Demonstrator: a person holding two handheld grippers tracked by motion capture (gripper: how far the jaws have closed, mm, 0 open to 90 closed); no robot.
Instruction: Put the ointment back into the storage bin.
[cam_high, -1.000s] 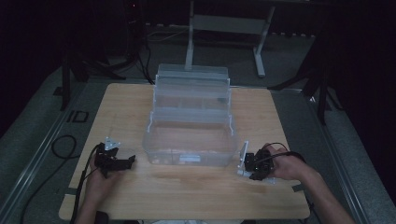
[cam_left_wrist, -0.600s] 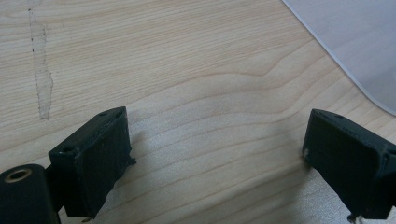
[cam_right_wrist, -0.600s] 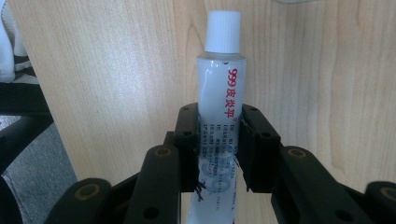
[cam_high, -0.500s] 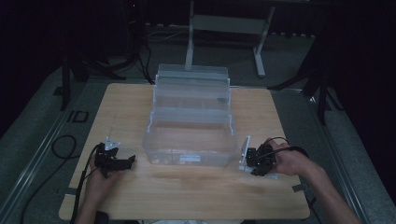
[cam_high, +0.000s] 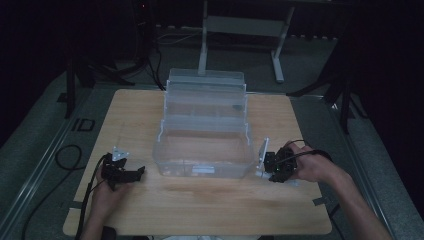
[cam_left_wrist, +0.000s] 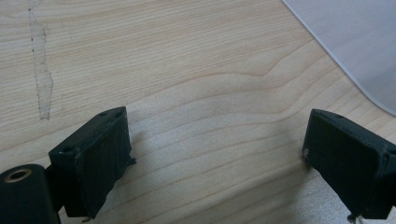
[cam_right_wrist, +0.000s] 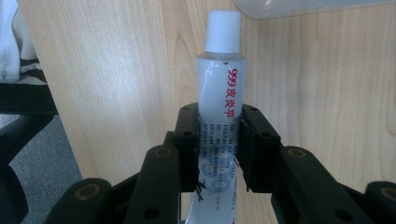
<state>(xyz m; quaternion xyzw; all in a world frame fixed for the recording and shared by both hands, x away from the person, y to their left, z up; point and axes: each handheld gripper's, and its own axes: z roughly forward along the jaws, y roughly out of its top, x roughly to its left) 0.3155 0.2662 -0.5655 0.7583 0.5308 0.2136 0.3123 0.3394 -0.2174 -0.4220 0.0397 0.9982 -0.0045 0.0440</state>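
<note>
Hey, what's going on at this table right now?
A person sits at a wooden table with a gripper in each hand. The right gripper is shut on a white tube with a white cap and red lettering, holding it just right of a clear plastic box that stands open in the middle. The left gripper is open, with nothing between its jaws, over bare wood left of the box.

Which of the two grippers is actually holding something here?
The right gripper: its jaws are shut on a white-capped ointment tube. The left gripper has its jaws wide apart over the bare wooden table, with nothing between them.
</note>
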